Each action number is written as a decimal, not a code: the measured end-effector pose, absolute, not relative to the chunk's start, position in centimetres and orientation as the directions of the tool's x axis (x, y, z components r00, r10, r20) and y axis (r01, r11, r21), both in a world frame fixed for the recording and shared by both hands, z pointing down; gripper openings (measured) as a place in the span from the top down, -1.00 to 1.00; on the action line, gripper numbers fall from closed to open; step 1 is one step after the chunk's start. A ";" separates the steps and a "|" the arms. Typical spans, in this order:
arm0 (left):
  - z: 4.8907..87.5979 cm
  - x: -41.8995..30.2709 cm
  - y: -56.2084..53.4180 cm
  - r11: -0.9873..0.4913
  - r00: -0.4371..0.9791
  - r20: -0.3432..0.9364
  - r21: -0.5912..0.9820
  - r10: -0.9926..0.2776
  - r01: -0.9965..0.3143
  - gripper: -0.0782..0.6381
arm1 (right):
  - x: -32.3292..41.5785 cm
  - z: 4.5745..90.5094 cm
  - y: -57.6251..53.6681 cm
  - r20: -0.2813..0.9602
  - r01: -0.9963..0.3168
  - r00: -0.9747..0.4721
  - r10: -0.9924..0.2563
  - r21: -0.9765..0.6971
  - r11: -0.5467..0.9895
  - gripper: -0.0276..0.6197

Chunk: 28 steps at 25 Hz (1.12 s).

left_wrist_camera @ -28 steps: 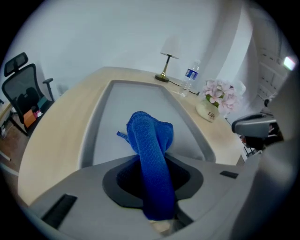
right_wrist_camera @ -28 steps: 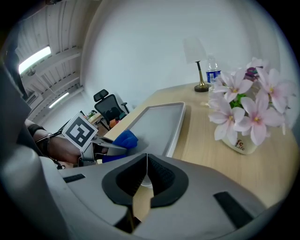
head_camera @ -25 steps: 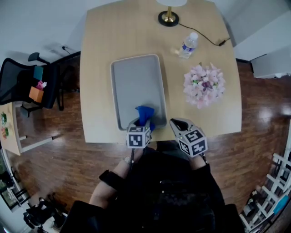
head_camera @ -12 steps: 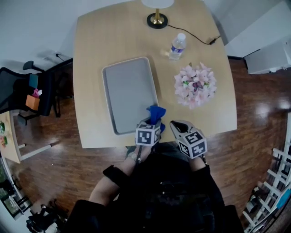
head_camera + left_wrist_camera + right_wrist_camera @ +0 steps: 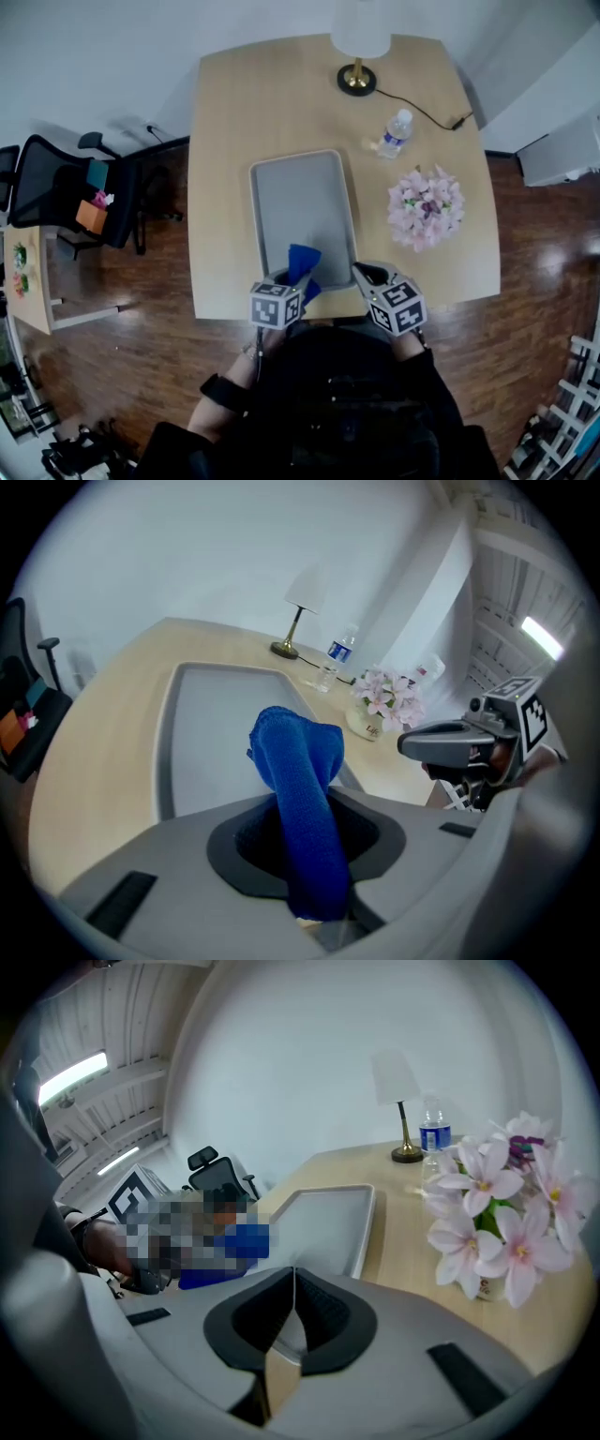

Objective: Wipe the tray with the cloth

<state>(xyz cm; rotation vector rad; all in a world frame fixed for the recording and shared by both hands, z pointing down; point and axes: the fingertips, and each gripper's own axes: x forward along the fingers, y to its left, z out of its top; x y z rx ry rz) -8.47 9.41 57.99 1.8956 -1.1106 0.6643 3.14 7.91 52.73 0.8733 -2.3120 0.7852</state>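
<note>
A blue cloth (image 5: 302, 263) juts from the left gripper (image 5: 287, 285), whose jaws pinch its lower end. The cloth is bunched into one thick roll. Its long axis runs forward and upward out of the jaws, and its folded free end hangs over the near short end of the grey tray (image 5: 300, 192), pointing toward the tray's far end. Whether that end touches the tray cannot be made out.

The rectangular tray lies flat on a light wooden table (image 5: 230, 131), its long axis running away from the person. Its near short side sits just inside the table's near edge. Its surface beyond the cloth is bare.

The right gripper (image 5: 366, 275) hangs just off the tray's near right corner, over the table's edge, with its jaws pressed together on nothing.

To the right of the tray stands a bunch of pink flowers (image 5: 427, 206), near but apart from it. Past the tray's far right corner a water bottle (image 5: 395, 133) stands. Beyond the far end is a table lamp (image 5: 357, 79), whose black cable (image 5: 427, 105) trails off to the right. Well to the left of the tray, off the table, a black office chair (image 5: 56, 192) stands on the wooden floor (image 5: 525, 281).
</note>
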 end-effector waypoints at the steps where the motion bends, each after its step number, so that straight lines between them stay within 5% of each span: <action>1: 58.0 -9.8 9.7 -0.258 0.459 0.763 0.380 -0.454 -0.888 0.47 | 2.5 52.6 7.8 0.651 -0.707 -0.648 -0.395 -0.323 0.629 0.87; 10: 58.9 -15.8 8.6 -0.208 0.396 0.785 0.337 -0.476 -0.918 0.47 | -1.6 51.6 6.1 0.631 -0.680 -0.669 -0.392 -0.305 0.667 0.87; 28: 61.5 -22.4 -17.7 -0.297 0.330 0.835 0.211 -0.441 -0.931 0.47 | -0.7 53.4 4.0 0.687 -0.714 -0.636 -0.352 -0.350 0.607 0.87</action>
